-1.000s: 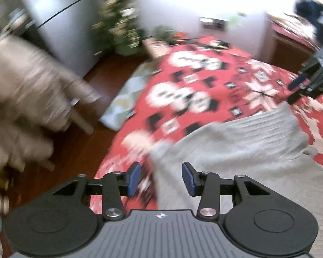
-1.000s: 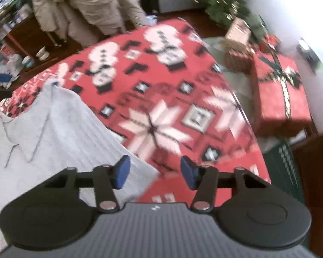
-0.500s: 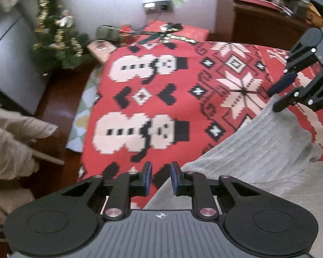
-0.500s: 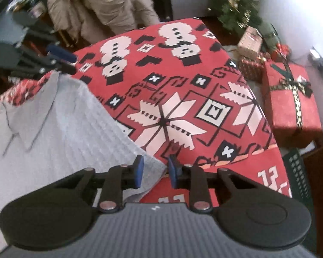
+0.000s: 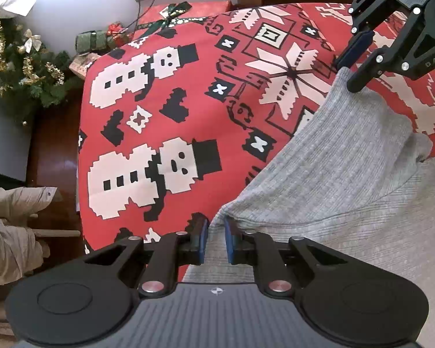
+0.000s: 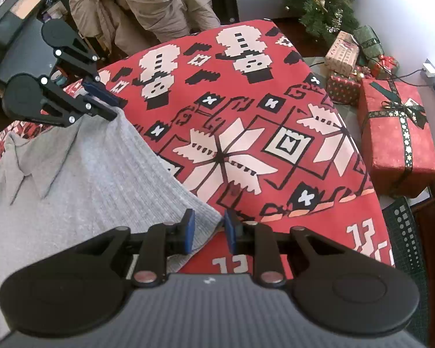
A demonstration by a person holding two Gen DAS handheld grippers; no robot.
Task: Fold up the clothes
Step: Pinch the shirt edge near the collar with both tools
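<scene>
A grey ribbed knit garment (image 5: 348,168) lies on a table under a red Christmas cloth (image 5: 159,101). My left gripper (image 5: 216,240) is shut on one corner of the garment's straight edge. My right gripper (image 6: 207,232) is shut on the other corner of that edge. The garment (image 6: 87,179) stretches between the two grippers, its edge raised a little off the cloth (image 6: 246,133). Each gripper shows in the other's view: the right one (image 5: 359,58) at top right, the left one (image 6: 107,104) at upper left.
A large red wrapped gift (image 6: 397,136) and smaller gifts (image 6: 345,55) sit on the floor beside a Christmas tree (image 6: 324,3). A beige coat (image 6: 142,5) hangs on a chair past the table's far end. Dark wood floor (image 5: 55,150) borders the table's left edge.
Both grippers closed from open onto the corners of the garment's edge. They lifted it, and the views tilted down over the cloth.
</scene>
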